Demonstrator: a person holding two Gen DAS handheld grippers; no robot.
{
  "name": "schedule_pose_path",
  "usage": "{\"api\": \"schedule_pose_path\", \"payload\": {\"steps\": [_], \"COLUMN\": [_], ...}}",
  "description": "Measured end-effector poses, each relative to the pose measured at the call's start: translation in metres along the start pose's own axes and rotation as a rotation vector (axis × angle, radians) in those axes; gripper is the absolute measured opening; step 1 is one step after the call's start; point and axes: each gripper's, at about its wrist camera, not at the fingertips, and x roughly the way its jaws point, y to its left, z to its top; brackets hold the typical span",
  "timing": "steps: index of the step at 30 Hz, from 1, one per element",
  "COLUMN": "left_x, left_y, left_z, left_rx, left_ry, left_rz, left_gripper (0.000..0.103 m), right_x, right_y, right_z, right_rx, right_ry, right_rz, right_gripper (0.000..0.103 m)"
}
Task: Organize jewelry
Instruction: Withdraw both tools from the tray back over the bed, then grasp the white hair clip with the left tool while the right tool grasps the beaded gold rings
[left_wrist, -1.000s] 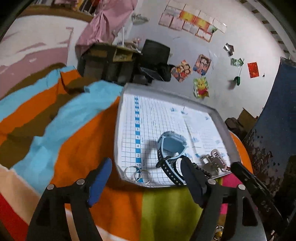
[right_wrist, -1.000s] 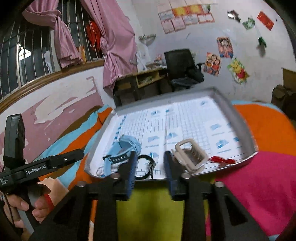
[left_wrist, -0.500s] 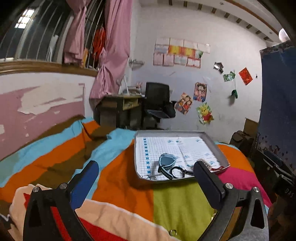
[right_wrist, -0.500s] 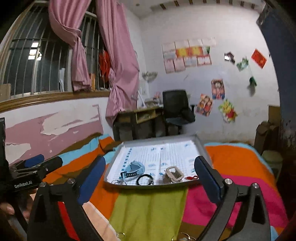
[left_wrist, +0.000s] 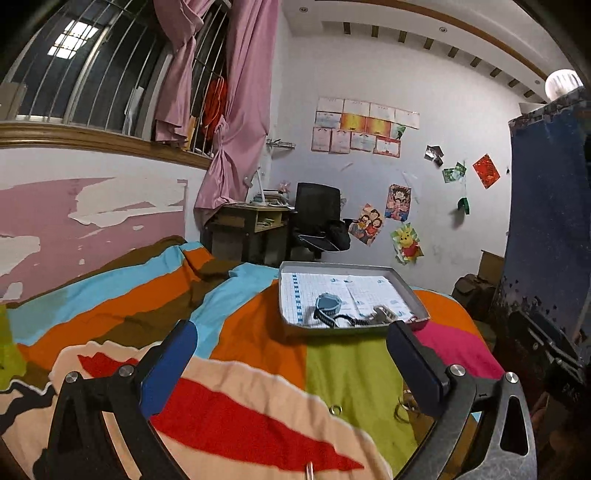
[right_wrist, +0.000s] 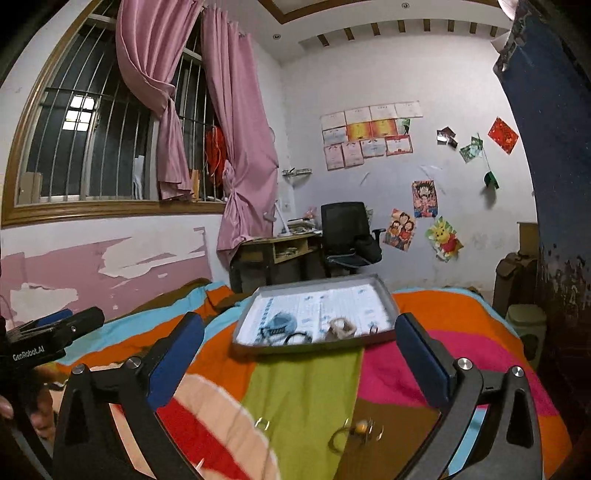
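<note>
Striped bedspread (right_wrist: 306, 376), grey tray (right_wrist: 388, 302), loose rings (right_wrist: 341, 437)

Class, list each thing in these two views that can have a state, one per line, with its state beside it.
Left gripper: open, empty.
Right gripper: open, empty.
Tray: lying on the bedspread, holding several pieces.
Blue watch: in the tray, lying on its side.
Rings: loose on the bedspread, outside the tray.
Curtains: tied back.

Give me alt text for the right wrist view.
The right gripper hangs with jaws open and empty above a striped multicoloured blanket, facing a shallow grey tray holding a blue watch. Small metal rings lie on the blanket nearby.
</note>
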Motion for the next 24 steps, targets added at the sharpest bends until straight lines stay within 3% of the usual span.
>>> {"api": "schedule_pose_path", "payload": {"steps": [13,24], "left_x": [-0.061,-0.079], "left_y": [0.012,0.015], "left_z": [-0.044,-0.059], "left_rx": [-0.02,-0.019], "left_ry": [0.03,0.045], "left_rz": [-0.017,0.046], "left_gripper": [0.103,0.103], "right_x": [-0.055,-0.069], "right_y": [0.007,0.006], "right_z": [-0.03,-0.038], "right_rx": [-0.015,-0.006], "right_ry": [0.061,0.12], "right_rz": [-0.05,-0.098], "right_gripper": [0.102,0.102]}}
